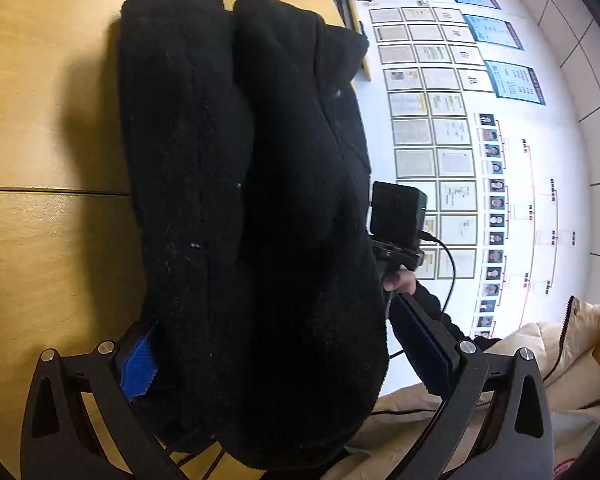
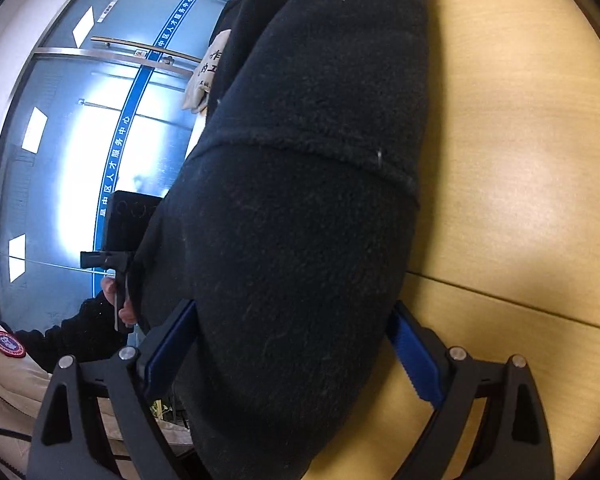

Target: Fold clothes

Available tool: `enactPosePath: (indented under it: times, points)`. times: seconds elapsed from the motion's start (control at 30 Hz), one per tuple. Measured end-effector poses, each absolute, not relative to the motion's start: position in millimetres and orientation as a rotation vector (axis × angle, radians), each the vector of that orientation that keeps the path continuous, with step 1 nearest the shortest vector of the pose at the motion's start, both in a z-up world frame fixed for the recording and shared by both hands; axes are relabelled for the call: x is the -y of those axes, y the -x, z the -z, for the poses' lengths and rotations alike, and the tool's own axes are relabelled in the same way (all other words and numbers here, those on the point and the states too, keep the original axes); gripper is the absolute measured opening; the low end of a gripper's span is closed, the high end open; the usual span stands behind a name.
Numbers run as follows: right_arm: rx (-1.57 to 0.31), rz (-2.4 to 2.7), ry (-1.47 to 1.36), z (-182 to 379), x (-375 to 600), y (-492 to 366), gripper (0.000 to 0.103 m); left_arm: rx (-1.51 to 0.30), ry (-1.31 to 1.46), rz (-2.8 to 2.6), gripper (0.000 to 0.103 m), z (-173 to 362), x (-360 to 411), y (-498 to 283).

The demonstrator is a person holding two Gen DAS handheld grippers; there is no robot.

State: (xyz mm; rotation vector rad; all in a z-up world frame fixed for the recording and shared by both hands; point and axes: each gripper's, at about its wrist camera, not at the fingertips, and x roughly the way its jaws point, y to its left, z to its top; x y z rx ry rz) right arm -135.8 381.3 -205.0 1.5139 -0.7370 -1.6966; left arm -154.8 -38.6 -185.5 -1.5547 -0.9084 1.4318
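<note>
Both grippers, left gripper (image 1: 288,360) and right gripper (image 2: 292,356), are seemingly clamping the bulky black fleece (image 1: 252,200) above the worktop (image 1: 40,120); thick folds are risking slipping loose.

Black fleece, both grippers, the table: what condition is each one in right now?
black fleece: bunched in thick folds, partly on the table, held at both ends.
left gripper: jaws wide, clamped around the fleece.
right gripper: jaws wide, clamped around the fleece.
wooden table: bare beside the fleece, seam showing.

An office: framed certificates (image 1: 428,104) (staff chart (image 1: 496,220) beside), glass doors (image 2: 100,128).
</note>
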Motion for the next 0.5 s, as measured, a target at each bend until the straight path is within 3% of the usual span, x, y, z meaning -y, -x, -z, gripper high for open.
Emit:
enactPosePath:
  times: [0.5]
  points:
    - [0.753,1.698,-1.526,211,-373,131,0.099,0.890,1.564,-1.397,0.103,199,-1,153]
